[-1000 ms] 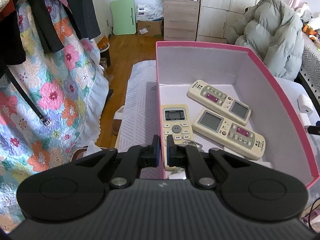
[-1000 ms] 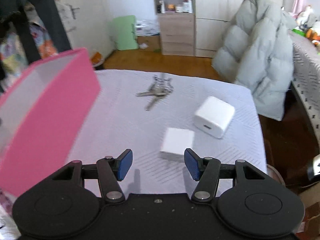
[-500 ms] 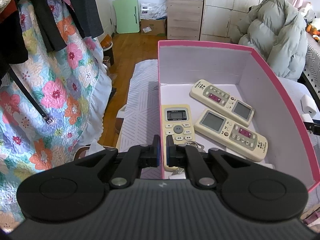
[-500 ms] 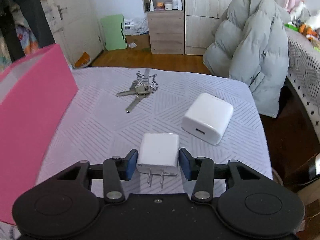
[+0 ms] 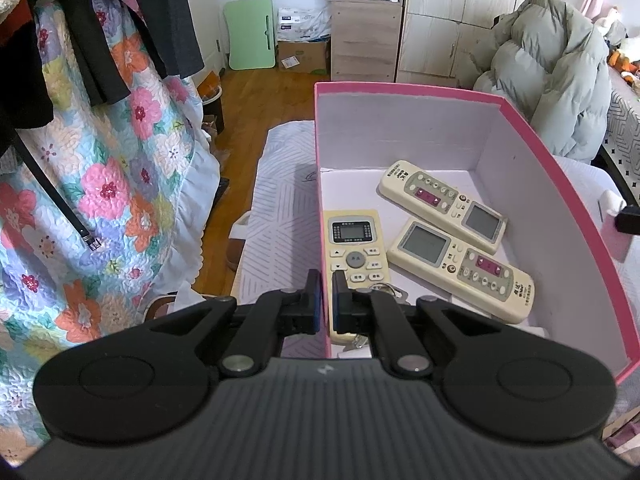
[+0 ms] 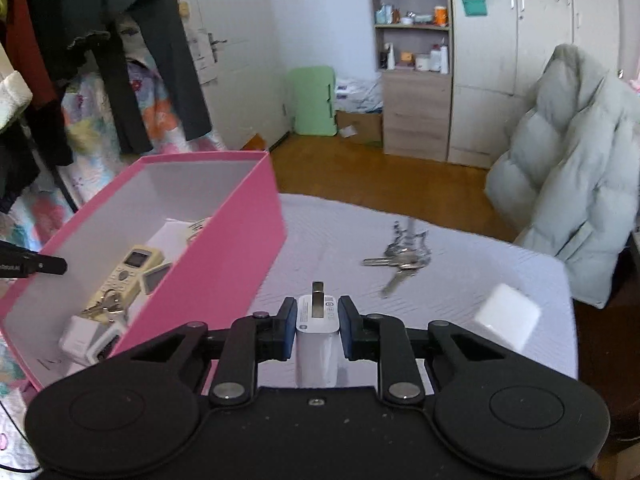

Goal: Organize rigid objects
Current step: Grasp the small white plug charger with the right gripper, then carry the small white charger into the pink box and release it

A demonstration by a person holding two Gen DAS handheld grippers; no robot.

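My left gripper (image 5: 326,300) is shut on the near left wall of the pink box (image 5: 420,90), one finger on each side of it. Inside lie three cream remotes (image 5: 460,266) and a key bunch (image 5: 386,290). My right gripper (image 6: 318,322) is shut on a white charger plug (image 6: 318,332), prongs pointing forward, held above the table beside the pink box (image 6: 240,248). A second white charger (image 6: 506,320) and a bunch of keys (image 6: 400,262) lie on the pale striped tablecloth (image 6: 500,264). White chargers (image 6: 86,340) also sit in the box's near corner.
A grey puffer coat (image 6: 572,184) hangs on a chair right of the table. Floral quilt and dark hanging clothes (image 5: 100,160) stand to the left. Wooden floor, drawers and a green folding table (image 5: 250,34) are at the back.
My right gripper closed on the white charger plug, lifted it off the table and swung left toward the pink box. My left gripper kept its hold on the box wall.
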